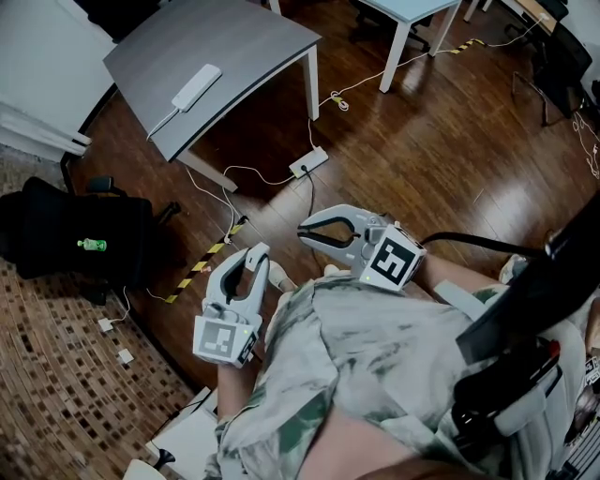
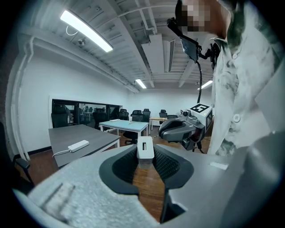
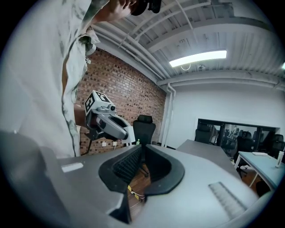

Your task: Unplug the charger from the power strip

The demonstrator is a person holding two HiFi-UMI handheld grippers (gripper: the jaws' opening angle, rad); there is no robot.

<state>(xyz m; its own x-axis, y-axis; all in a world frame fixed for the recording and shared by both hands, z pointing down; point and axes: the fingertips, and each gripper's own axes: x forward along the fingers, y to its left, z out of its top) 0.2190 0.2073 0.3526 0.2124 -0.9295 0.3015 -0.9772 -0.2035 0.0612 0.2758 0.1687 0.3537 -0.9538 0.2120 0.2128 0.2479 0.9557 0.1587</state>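
My left gripper (image 1: 253, 251) is held low in front of the person's body, and a small white charger block (image 2: 145, 149) sits upright between its jaw tips (image 2: 145, 153). In the head view the charger itself is hidden by the jaws. My right gripper (image 1: 303, 231) hangs just to the right of it, jaws together at the tips (image 3: 141, 149) with nothing in them. A white power strip (image 1: 308, 162) lies on the wooden floor ahead, with cables running from it. A second white strip (image 1: 195, 87) (image 2: 78, 145) lies on the grey table (image 1: 244, 47).
A black office chair (image 1: 66, 234) with a green bottle (image 1: 92, 245) stands at the left. Yellow-black tape (image 1: 208, 258) and loose white cables cross the floor. A light blue table (image 1: 403, 9) is at the back, and tiled carpet (image 1: 56, 375) covers the near left.
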